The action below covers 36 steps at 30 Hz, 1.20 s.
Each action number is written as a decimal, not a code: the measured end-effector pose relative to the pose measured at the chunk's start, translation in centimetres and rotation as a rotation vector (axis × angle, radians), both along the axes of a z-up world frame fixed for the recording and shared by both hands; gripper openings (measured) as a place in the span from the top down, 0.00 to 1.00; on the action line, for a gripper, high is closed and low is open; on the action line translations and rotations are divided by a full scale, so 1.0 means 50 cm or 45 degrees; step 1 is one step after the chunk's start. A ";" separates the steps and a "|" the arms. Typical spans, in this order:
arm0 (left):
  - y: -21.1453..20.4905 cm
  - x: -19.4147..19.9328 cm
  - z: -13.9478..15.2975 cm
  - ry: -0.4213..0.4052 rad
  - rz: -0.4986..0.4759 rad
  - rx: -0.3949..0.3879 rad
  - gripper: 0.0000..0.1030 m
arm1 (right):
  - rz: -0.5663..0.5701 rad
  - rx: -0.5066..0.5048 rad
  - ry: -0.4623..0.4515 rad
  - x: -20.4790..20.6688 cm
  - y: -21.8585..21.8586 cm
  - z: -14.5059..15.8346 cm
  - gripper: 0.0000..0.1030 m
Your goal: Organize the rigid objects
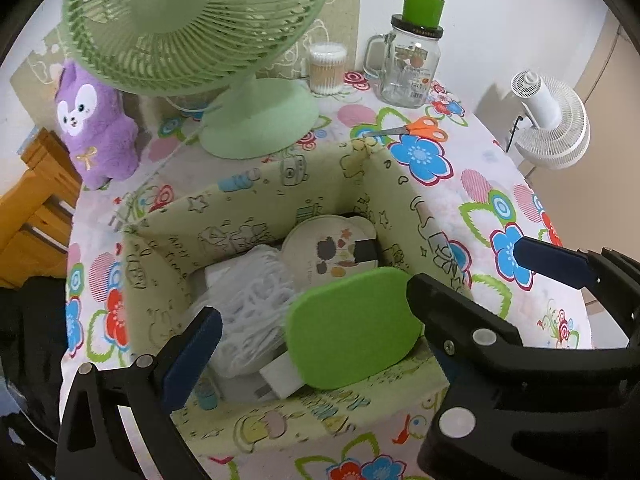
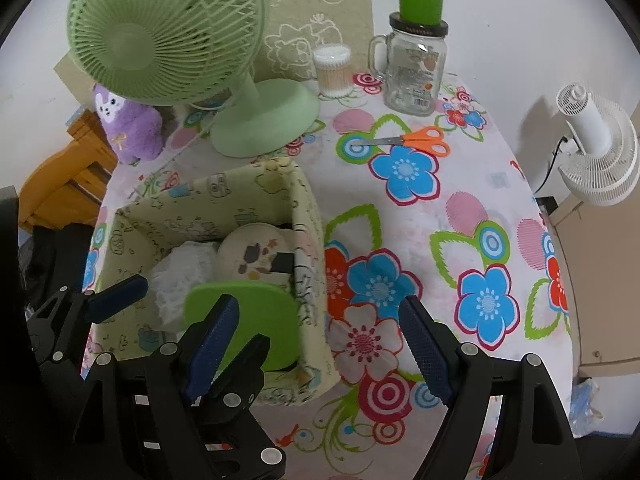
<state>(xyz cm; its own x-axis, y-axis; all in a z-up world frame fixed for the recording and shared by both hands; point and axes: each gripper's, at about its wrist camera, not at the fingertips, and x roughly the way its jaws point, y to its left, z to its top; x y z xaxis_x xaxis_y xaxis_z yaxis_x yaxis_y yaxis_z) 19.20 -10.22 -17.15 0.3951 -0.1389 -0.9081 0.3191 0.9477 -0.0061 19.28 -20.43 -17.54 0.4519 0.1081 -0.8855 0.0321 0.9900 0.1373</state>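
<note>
A desk [image 2: 460, 216] under a white cloth printed with bright flowers stands against a pale wall. On it sit a green plastic desk fan [image 2: 168, 36], a purple plush animal [image 2: 128, 124], a clear glass jar mug [image 2: 414, 68], orange-handled scissors [image 2: 416, 140] and a pale yellow fabric box [image 1: 256, 184]. The flat green rounded object [image 1: 354, 330] lies inside that box, beside white netting. The left tool [image 1: 360, 300] hangs released over the box; the right tool [image 2: 320, 344] stands spread apart and empty above the cloth.
</note>
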 end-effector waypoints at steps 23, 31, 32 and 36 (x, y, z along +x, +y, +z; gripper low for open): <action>0.126 -0.100 0.072 -0.076 0.117 -0.021 0.00 | 0.022 -0.054 -0.072 -0.086 0.068 0.055 0.16; 0.173 -0.136 0.097 -0.108 0.156 -0.039 0.00 | 0.008 -0.074 -0.114 -0.129 0.086 0.080 0.10; 0.177 -0.137 0.099 -0.110 0.165 -0.040 0.00 | 0.003 -0.074 -0.117 -0.135 0.088 0.084 0.10; 0.191 -0.153 0.109 -0.123 0.183 -0.043 0.00 | -0.009 -0.076 -0.129 -0.155 0.091 0.095 0.10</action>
